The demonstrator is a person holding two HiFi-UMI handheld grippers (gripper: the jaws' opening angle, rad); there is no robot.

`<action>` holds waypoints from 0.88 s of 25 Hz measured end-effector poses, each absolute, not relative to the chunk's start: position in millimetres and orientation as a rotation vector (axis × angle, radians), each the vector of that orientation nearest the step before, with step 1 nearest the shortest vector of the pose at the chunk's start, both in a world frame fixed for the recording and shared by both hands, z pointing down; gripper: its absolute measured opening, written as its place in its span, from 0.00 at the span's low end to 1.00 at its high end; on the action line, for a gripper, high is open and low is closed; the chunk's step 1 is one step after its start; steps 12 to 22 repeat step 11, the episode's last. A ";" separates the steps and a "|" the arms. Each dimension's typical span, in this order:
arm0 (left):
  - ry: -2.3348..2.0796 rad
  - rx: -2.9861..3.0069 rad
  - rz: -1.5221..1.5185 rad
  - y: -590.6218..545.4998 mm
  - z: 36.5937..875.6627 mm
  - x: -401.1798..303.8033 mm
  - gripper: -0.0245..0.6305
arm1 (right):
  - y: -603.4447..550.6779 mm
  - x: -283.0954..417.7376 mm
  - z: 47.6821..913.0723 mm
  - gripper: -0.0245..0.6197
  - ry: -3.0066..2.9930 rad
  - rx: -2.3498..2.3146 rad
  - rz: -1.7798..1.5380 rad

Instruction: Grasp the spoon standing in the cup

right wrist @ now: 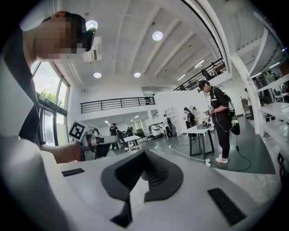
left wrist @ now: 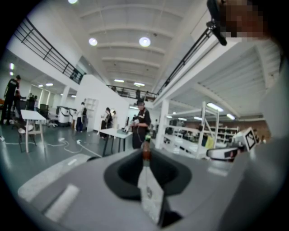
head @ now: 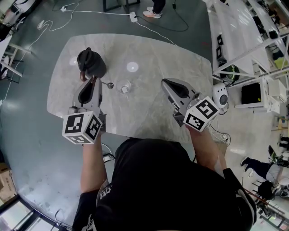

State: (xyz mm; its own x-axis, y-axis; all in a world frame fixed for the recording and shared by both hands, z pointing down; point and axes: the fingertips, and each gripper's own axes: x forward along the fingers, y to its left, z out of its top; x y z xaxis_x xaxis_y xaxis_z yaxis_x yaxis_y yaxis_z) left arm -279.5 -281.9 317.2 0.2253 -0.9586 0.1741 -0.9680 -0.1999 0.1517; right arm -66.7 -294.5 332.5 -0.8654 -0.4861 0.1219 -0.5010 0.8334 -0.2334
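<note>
My left gripper (head: 94, 81) is shut on a thin spoon (left wrist: 145, 155). In the left gripper view its brown end pokes up from between the jaws. From the head view the spoon (head: 109, 85) lies crosswise at the gripper's tip: small metal bowl to the right, brown end to the left. A clear glass cup (head: 124, 86) stands on the table just right of the spoon's bowl, apart from the gripper. My right gripper (head: 165, 82) hovers over the table's right half, shut with nothing in it (right wrist: 143, 158).
A black kettle (head: 91, 62) stands just beyond the left gripper. The pale marble table (head: 153, 58) has its near edge under my arms. White shelving (head: 244, 40) and a small white device (head: 220, 94) flank the right side; cables (head: 67, 11) lie on the floor behind.
</note>
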 end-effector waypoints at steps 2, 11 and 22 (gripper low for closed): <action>-1.824 2.270 0.061 -282.1 318.8 -279.2 0.11 | -295.3 -66.2 333.9 0.02 -2.954 0.798 0.403; -1.826 2.267 0.064 -282.9 319.8 -277.4 0.11 | -296.0 -64.6 330.8 0.02 -2.967 0.799 0.403; -1.826 2.267 0.064 -282.9 319.8 -277.4 0.11 | -296.0 -64.6 330.8 0.02 -2.967 0.799 0.403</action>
